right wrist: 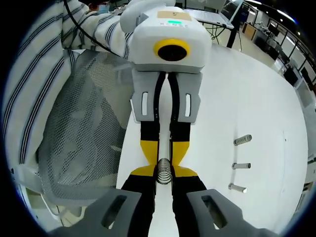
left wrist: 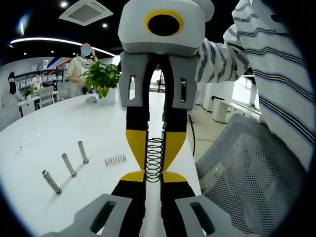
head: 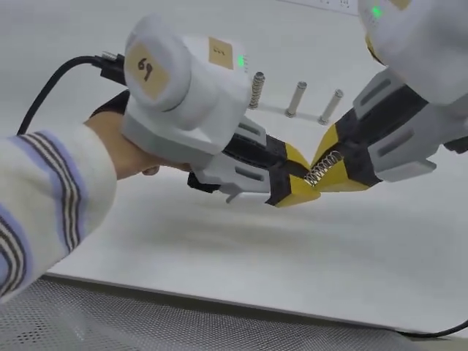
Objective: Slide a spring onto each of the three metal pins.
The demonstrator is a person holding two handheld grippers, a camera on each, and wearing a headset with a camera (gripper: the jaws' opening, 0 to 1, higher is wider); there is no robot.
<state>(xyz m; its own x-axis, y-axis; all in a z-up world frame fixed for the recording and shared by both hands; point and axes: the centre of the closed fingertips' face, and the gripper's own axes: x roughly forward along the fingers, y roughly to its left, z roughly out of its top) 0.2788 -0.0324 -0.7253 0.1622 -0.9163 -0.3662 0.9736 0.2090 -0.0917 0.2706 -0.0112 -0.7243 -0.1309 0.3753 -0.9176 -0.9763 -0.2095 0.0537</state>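
Where the two grippers meet: above the desk (head: 219,248), tip to tip, on the near side of the pins.
Held spring (head: 323,168): off the desk and slanted, lying between the yellow tips of both grippers.
Right gripper (head: 333,162): comes in from the right, jaws drawn against the sides of the held spring and clamped on it.
Left gripper (head: 301,183): comes in from the left, jaws nearly together. They seem to pinch the lower end of the held spring, though the crowded tips make the contact hard to read.
Left hand (head: 124,150): wrapped round the left gripper's body, with a striped sleeve behind it.
Left pin (head: 259,75): upright on the far part of the desk, with the fitted spring (head: 254,93) round its shaft.
Middle pin (head: 296,99): upright and bare.
Right pin (head: 330,106): upright and bare, at the end of the row.
Loose spring (left wrist: 115,159): flat on the desk, near the pins but apart from them.
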